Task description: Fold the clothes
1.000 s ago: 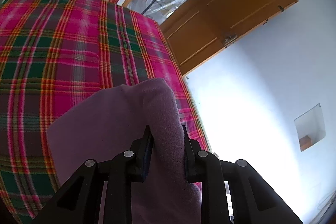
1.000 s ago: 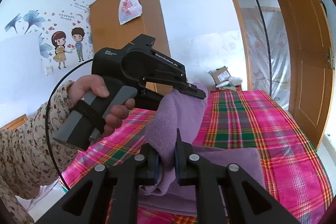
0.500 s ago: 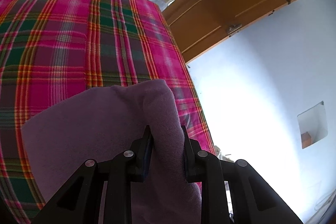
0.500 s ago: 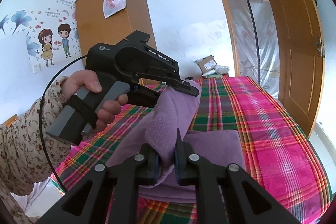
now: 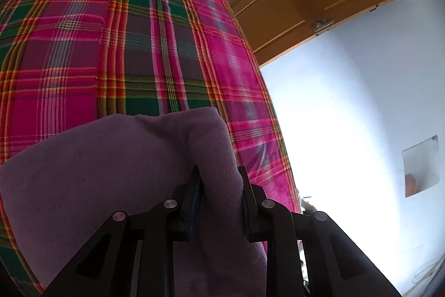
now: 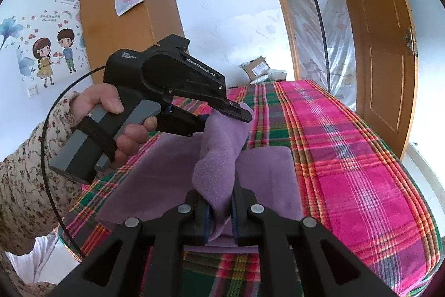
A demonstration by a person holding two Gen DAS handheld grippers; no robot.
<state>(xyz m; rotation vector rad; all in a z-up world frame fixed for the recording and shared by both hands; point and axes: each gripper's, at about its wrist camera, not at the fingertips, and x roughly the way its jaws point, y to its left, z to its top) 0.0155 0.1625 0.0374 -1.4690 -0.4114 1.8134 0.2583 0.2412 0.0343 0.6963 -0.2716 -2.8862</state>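
A purple fleece garment [image 6: 267,171] lies on the plaid bedspread [image 6: 347,157]. Its near edge is lifted in a thick fold between both grippers. My right gripper [image 6: 219,210] is shut on one end of the fold, low at the bed's near side. My left gripper [image 6: 222,116], held in a hand with a floral sleeve, is shut on the other end, higher and farther in. In the left wrist view my left gripper [image 5: 219,185] clamps the bunched fleece [image 5: 111,171], which spreads down to the left over the bedspread [image 5: 139,46].
A wooden wardrobe [image 6: 130,27] with a hanging plastic bag stands behind the bed. An open wooden door [image 6: 381,52] and plastic-covered doorway are at the right. Cardboard boxes [image 6: 258,68] sit past the bed's far end. The bed edge [image 5: 264,102] drops off at the right.
Both grippers, still clamped on the fold, have moved lower toward the bed. More flat purple fabric now shows spread on the bedspread in both views.
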